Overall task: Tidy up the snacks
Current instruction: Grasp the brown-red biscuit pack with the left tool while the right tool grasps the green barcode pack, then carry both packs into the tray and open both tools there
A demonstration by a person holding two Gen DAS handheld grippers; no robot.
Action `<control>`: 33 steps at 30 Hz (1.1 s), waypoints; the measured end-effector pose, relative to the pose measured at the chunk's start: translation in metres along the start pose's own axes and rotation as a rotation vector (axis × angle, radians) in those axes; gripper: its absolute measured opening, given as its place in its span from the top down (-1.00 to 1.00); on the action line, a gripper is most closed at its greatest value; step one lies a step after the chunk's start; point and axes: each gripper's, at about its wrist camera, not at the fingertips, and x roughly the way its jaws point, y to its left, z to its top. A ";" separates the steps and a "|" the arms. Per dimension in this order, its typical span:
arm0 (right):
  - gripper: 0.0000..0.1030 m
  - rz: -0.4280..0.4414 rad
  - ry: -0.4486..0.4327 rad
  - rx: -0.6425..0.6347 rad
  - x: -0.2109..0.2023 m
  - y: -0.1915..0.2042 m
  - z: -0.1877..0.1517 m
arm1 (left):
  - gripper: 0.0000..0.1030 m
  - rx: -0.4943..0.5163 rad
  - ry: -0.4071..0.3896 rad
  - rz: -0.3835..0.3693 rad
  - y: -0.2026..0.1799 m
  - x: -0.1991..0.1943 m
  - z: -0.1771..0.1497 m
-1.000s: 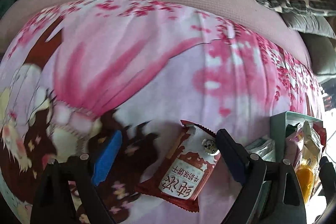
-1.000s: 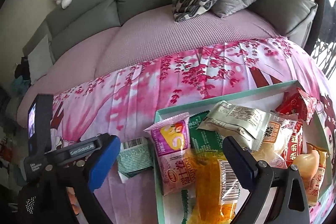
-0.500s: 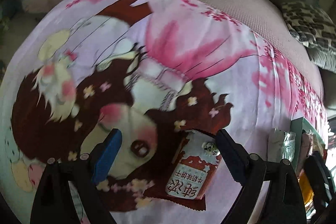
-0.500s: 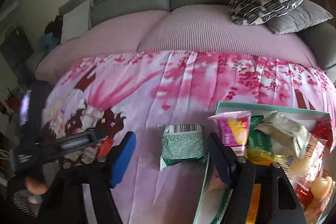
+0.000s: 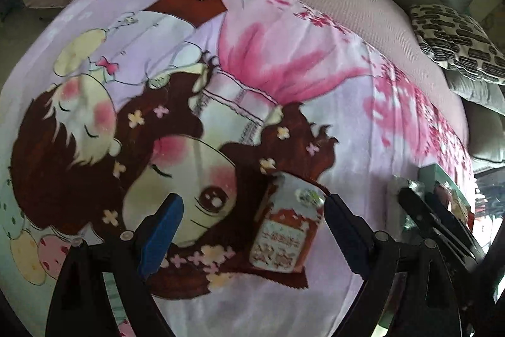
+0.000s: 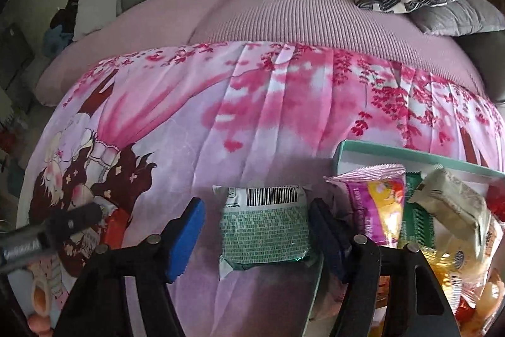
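Right gripper (image 6: 257,237) has swung off the box and dropped over the green packet (image 6: 265,226) lying barcode-up on the blanket (image 6: 268,122), just outside the left edge of the green box (image 6: 344,149). A second ago this view looked down into the box over the heaped snacks; now the packet sits squarely between my fingers (image 6: 186,237). The jaws have just been closing from wide: the dark right finger looks to be at the packet's edge, while the blue left one stands clear with a strip of blanket showing. Not a grip yet; the packet lies flat and unlifted.

Left gripper (image 5: 252,234) has slid sideways across the blanket print and holds its fingers (image 5: 162,234) wide, no change in spread. The red-and-white packet (image 5: 284,229) lies between them, close against the right finger, far from the left, untouched.

Meaning: two loose snacks remain outside the box, each now bracketed by a gripper. My judgement is that the right side is mid-pickup and the left is lined up but uncommitted. The box already sits crowded near its left wall, so room for the green packet there looks tight.
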 end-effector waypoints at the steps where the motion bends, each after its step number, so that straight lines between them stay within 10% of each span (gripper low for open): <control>1: -0.38 0.015 0.004 -0.005 0.000 0.002 -0.001 | -0.78 0.010 0.001 -0.007 -0.003 -0.001 -0.002; 14: -0.25 -0.020 0.050 -0.027 0.014 0.023 -0.011 | -0.62 0.069 0.028 0.054 -0.022 0.021 -0.008; 21: -0.18 -0.011 0.045 -0.009 0.010 0.025 -0.015 | 0.17 0.091 0.007 0.050 -0.031 0.023 -0.007; 33: -0.15 0.021 -0.067 0.066 -0.049 0.015 -0.028 | 0.19 0.091 -0.067 -0.040 -0.047 -0.006 -0.009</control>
